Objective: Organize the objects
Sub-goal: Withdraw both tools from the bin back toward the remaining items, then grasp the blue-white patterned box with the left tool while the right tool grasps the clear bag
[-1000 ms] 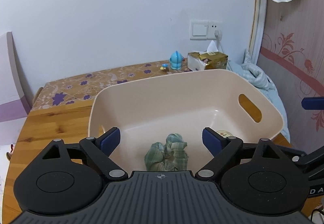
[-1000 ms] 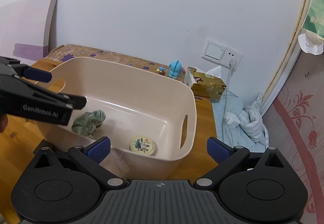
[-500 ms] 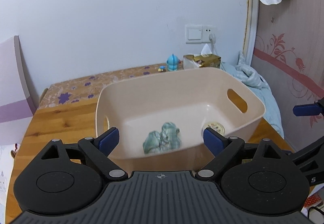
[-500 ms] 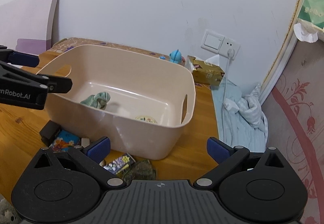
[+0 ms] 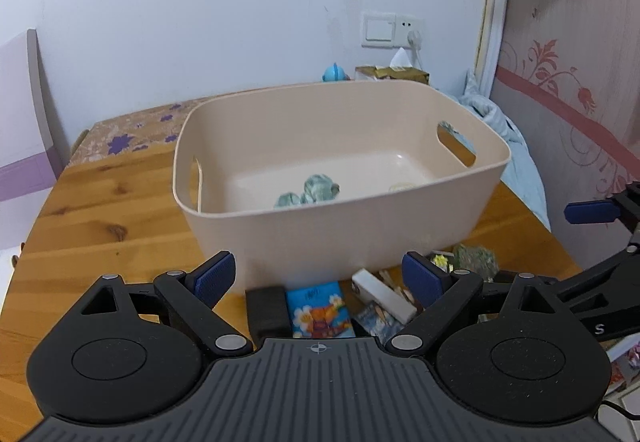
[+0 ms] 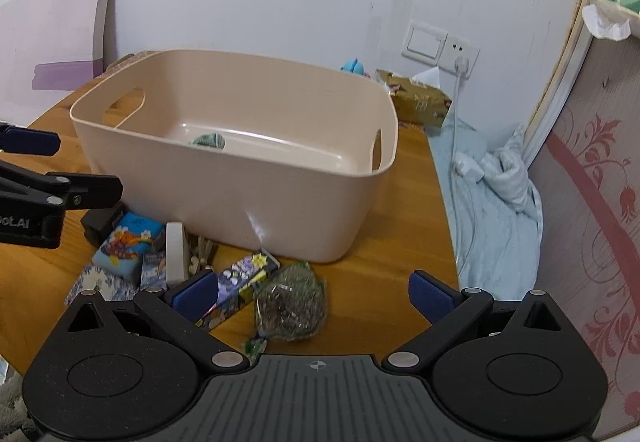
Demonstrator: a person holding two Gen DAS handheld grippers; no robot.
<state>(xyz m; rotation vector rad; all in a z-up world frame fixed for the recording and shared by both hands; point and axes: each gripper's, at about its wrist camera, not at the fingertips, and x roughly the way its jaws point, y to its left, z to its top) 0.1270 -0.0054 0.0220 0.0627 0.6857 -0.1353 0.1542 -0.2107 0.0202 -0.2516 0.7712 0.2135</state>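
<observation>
A beige plastic basin (image 5: 340,230) (image 6: 280,210) stands on the wooden table (image 5: 100,210). Inside lie a green checked cloth (image 5: 316,192) (image 6: 209,140) and a round tin (image 5: 402,187). In front of the basin lies a heap of small items: a blue cartoon packet (image 5: 318,308) (image 6: 128,242), a black block (image 5: 266,308), a white bar (image 5: 384,292) (image 6: 176,252), a purple starry box (image 6: 240,282) and a bagged steel scrubber (image 6: 290,304) (image 5: 476,258). My left gripper (image 5: 320,278) is open and empty above the heap. My right gripper (image 6: 314,292) is open and empty above the scrubber.
A blue toy figure (image 5: 335,73), a gold tissue box (image 6: 418,102) and a wall socket (image 6: 460,50) are behind the basin. Crumpled pale blue bedding (image 6: 496,194) lies off the table's right edge. A purple and white board (image 6: 52,42) leans at the left.
Both grippers have pulled back and away from the basin, staying open. The heap of small items in front of the basin has come into view.
</observation>
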